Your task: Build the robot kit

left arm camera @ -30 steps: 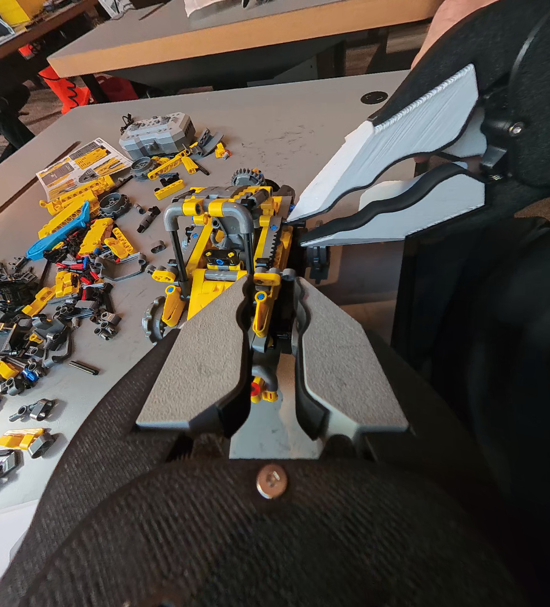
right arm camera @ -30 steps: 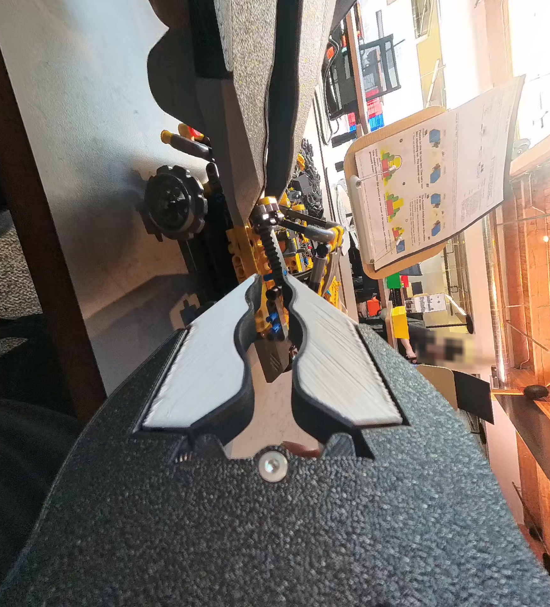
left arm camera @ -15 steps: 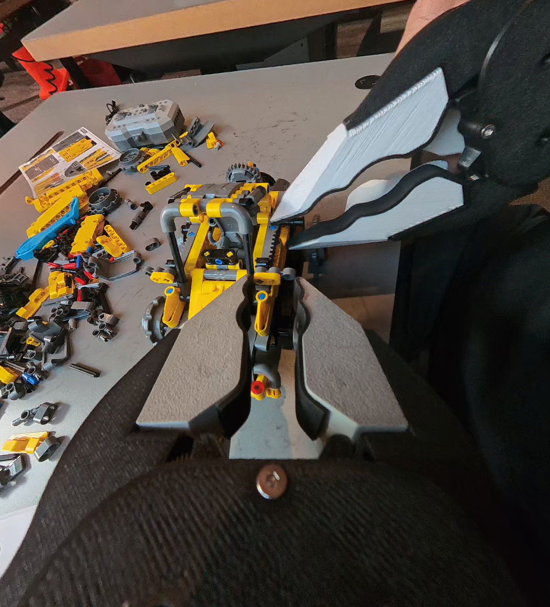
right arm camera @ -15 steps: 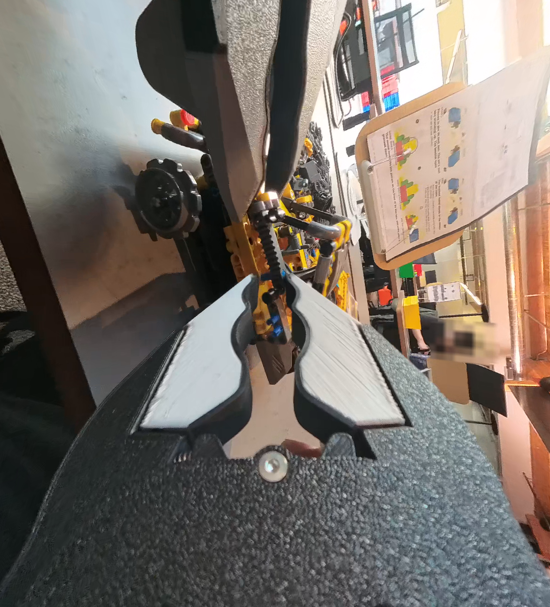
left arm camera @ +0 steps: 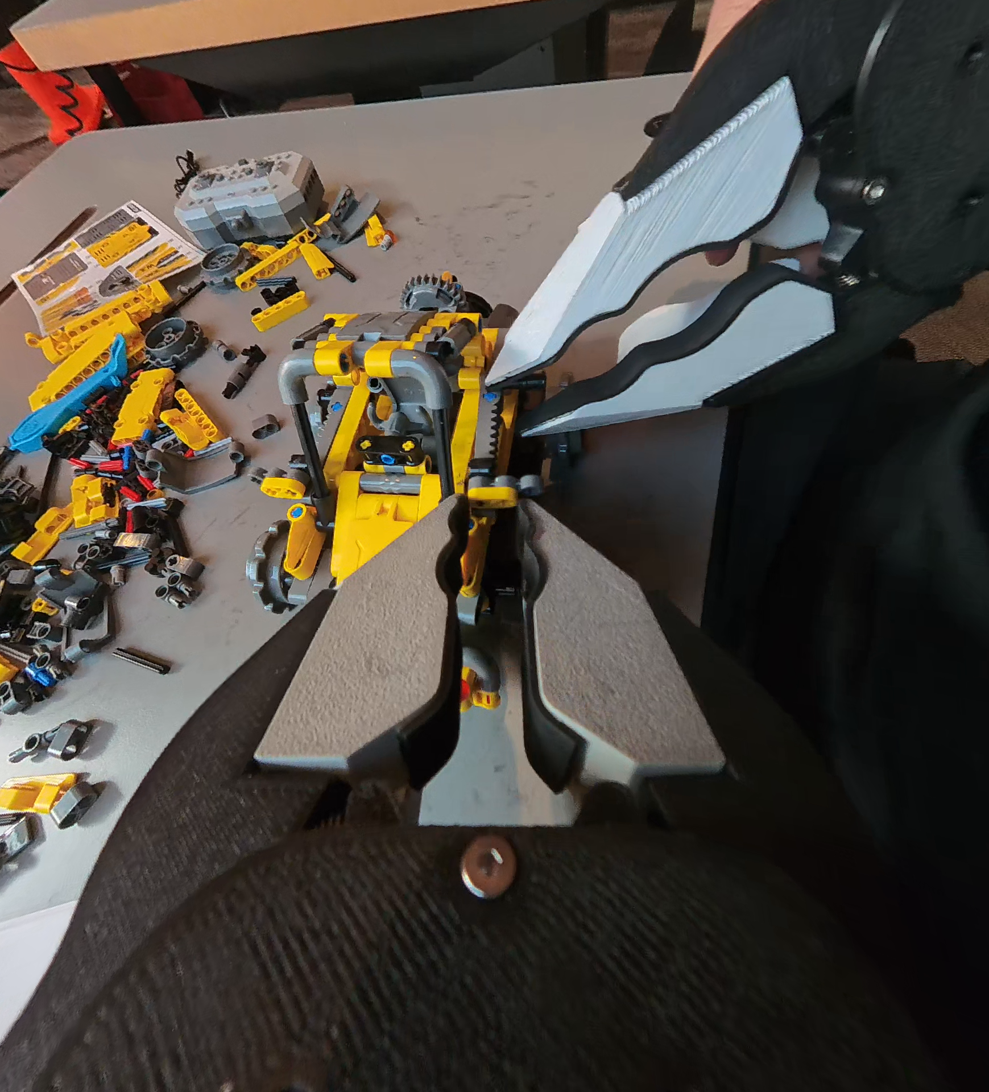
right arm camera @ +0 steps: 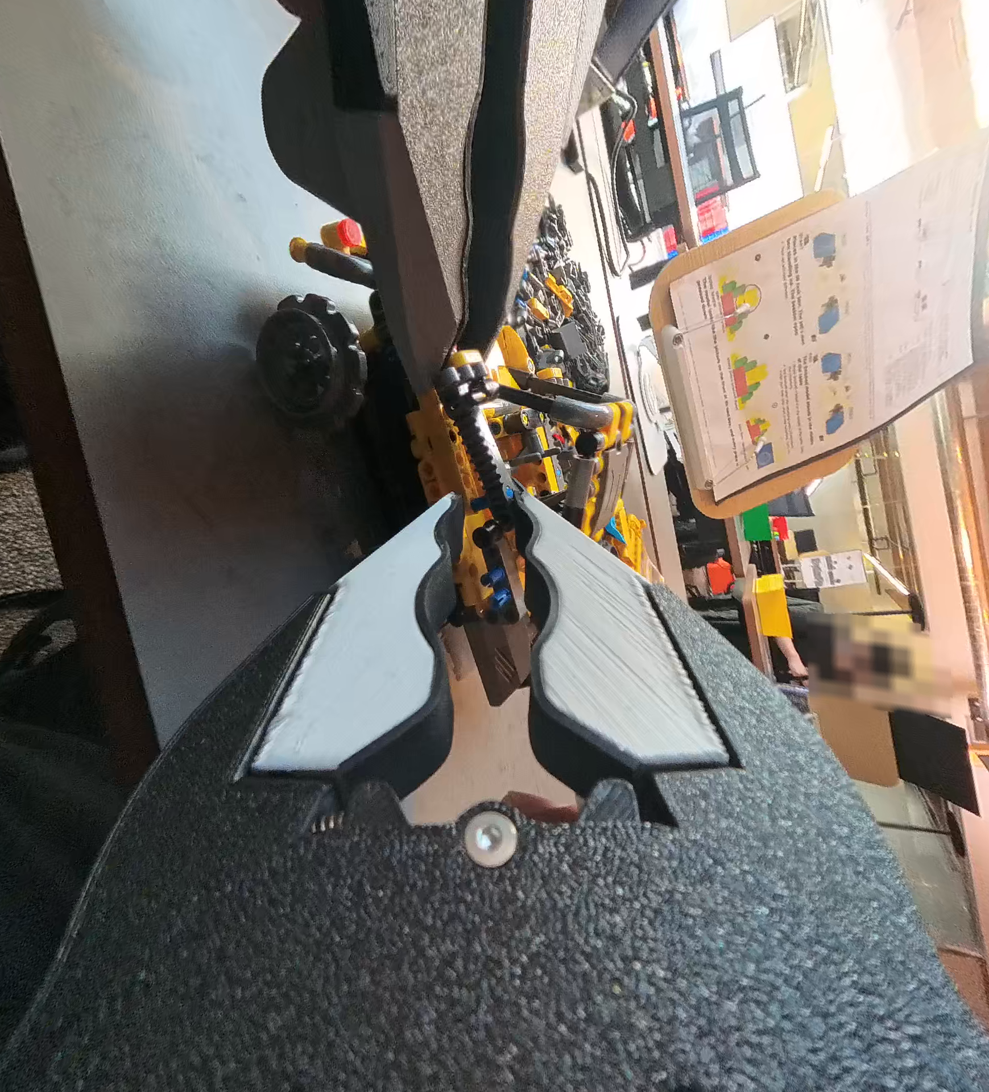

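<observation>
Together your two grippers pin the yellow and grey plastic brick-built vehicle model [left arm camera: 397, 449] from two sides, which keeps it steady at the near edge of the grey table [left arm camera: 480, 177]. Your left gripper [left arm camera: 492, 520], with its grey fingers [left arm camera: 379, 638] drawn narrow, clamps the model's near end, a yellow beam and grey connector sitting between the tips. Your right gripper [right arm camera: 483, 508] comes in from the side; its white fingers [right arm camera: 362, 668] close on the black toothed rack strip [right arm camera: 480, 449] and the yellow frame behind it, tips nearly meeting. Beyond and to the left of your left fingers lies a scatter of loose yellow, black and grey brick parts [left arm camera: 84, 473], a folded instruction leaflet [left arm camera: 96, 260] and a grey battery box [left arm camera: 249, 195], all well apart from either grip.
</observation>
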